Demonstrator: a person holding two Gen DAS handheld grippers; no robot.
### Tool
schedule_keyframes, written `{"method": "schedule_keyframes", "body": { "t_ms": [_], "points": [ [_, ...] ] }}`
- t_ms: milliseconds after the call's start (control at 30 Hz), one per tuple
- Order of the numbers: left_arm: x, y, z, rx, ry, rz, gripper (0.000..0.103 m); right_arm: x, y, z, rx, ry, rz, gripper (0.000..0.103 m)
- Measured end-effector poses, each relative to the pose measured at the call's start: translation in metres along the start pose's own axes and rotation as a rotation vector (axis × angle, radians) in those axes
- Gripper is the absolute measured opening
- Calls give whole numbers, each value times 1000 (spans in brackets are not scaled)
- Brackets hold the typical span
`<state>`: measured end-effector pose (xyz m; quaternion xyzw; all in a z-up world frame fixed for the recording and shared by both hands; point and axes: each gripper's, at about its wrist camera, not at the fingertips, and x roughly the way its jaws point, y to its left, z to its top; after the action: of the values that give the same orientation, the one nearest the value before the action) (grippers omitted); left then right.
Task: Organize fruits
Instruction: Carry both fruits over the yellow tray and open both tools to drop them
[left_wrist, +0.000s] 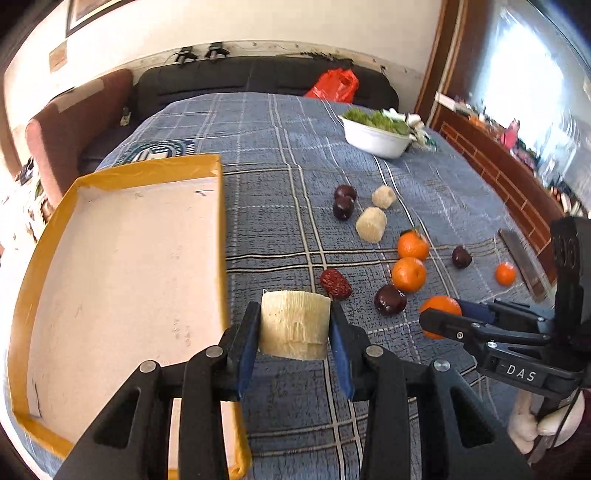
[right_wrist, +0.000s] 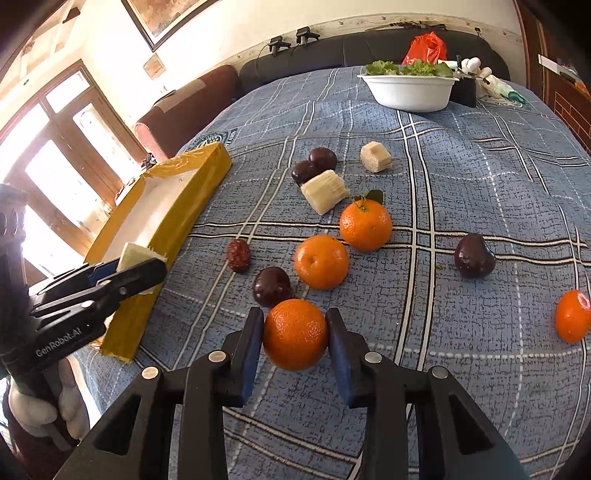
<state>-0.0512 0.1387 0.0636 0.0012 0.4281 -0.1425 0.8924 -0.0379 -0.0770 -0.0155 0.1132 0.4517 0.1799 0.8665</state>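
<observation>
Left tongs clamped on a pale, fibrous cane chunk just beside the yellow-edged tray, looks light and stiff, while right tongs squeeze a smooth orange at its widest middle, probably slip-prone.

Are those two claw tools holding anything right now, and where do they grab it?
Yes. The left gripper clamps a pale sugarcane chunk by its sides. The right gripper squeezes an orange across its middle.
</observation>
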Motion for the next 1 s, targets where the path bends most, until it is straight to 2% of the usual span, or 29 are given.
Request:
{"method": "schedule_keyframes", "body": {
  "t_ms": [100,233,467,667,833,1000],
  "points": [
    [-16,20,-5,-68,-27,12,35,-7,11,0,-7,-10,13,38],
    [-30,51,-12,-152,-41,66,35,-12,36,2,-37,-12,48,38],
    [-47,117,-28,-317,-57,178,35,-3,103,14,-137,10,162,38],
    [-51,161,-42,-409,-46,284,35,28,172,17,-242,62,234,38],
    [-51,181,-53,-447,-40,290,35,67,215,2,-322,139,226,38],
    [-53,194,-60,-481,-43,278,35,92,235,-8,-346,178,219,39]
  ]
}}
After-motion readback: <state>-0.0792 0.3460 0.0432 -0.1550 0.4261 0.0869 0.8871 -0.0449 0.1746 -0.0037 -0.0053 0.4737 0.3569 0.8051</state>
